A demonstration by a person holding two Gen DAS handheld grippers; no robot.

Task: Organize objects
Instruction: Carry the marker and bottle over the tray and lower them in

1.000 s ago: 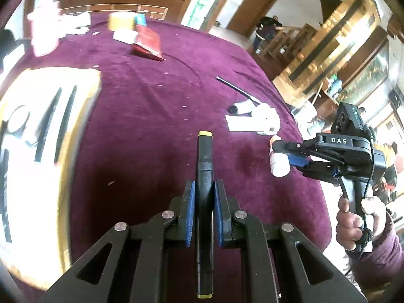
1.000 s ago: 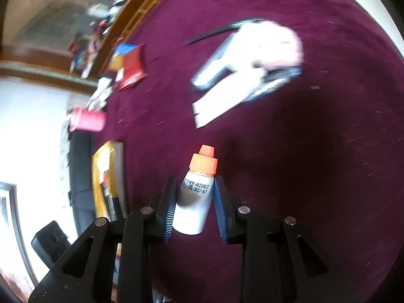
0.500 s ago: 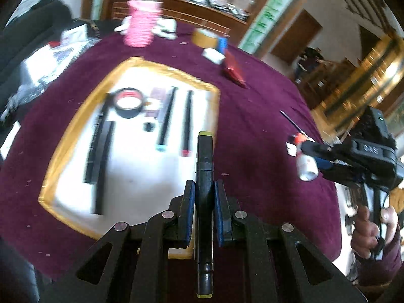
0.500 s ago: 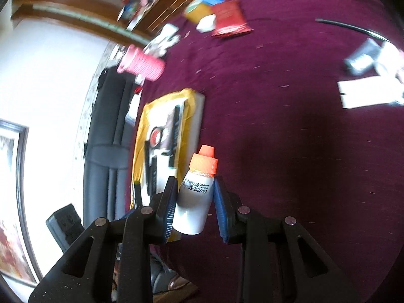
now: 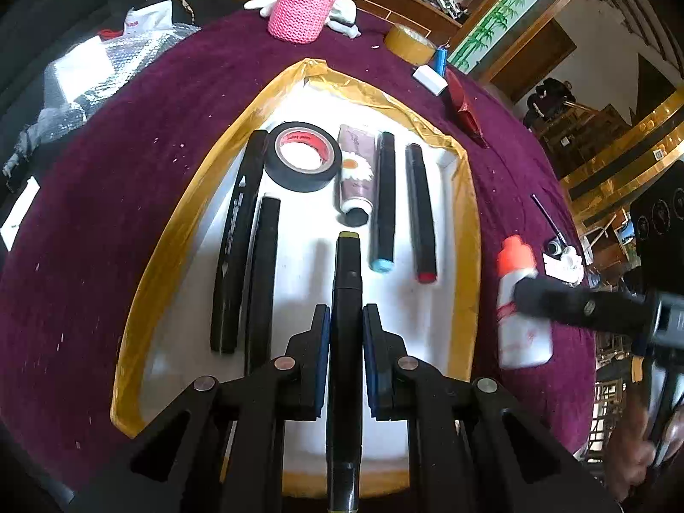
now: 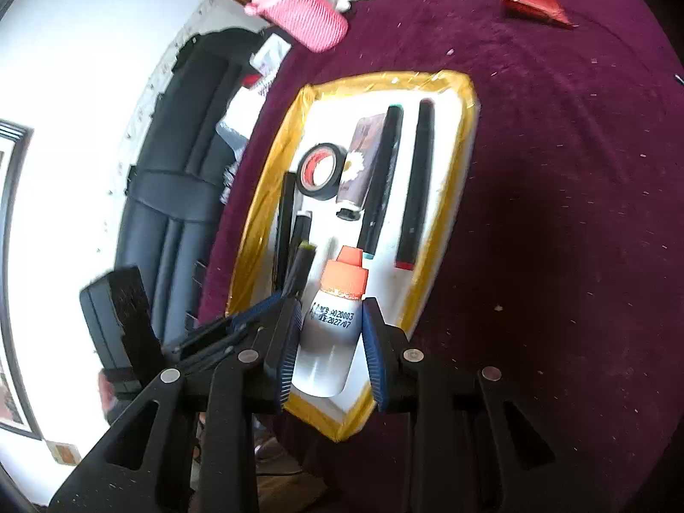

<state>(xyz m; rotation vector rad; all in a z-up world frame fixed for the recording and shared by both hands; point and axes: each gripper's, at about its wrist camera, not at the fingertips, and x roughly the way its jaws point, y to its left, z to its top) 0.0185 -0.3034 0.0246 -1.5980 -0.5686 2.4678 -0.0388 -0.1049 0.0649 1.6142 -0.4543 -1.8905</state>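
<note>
From the left wrist camera, the black marker (image 5: 347, 299) pointed straight away from the camera, long way up the picture, with its yellow-green tip over the white tray (image 5: 466, 231). It sat right between the 2 blue pads of the left gripper (image 5: 347, 355), which squeezed it tight. In the tray lay a roll of black tape (image 5: 302, 157), a small tube (image 5: 355, 171), and 4 more black pens, all lined up about the same way as the marker. Off to the right, the white bottle (image 5: 519, 312) with the orange cap stood up over the tray's yellow edge, held by the right gripper (image 5: 534, 299).

From the right wrist camera, the white bottle (image 6: 331, 333) pointed up and away, orange cap on top. It was stuck between the pads of the right gripper (image 6: 330, 342), which was partly open and clamped on its sides. It hung over the near corner of the tray (image 6: 461, 179). The left gripper (image 6: 273, 303) with its marker (image 6: 301, 269) was just to the left.
</note>
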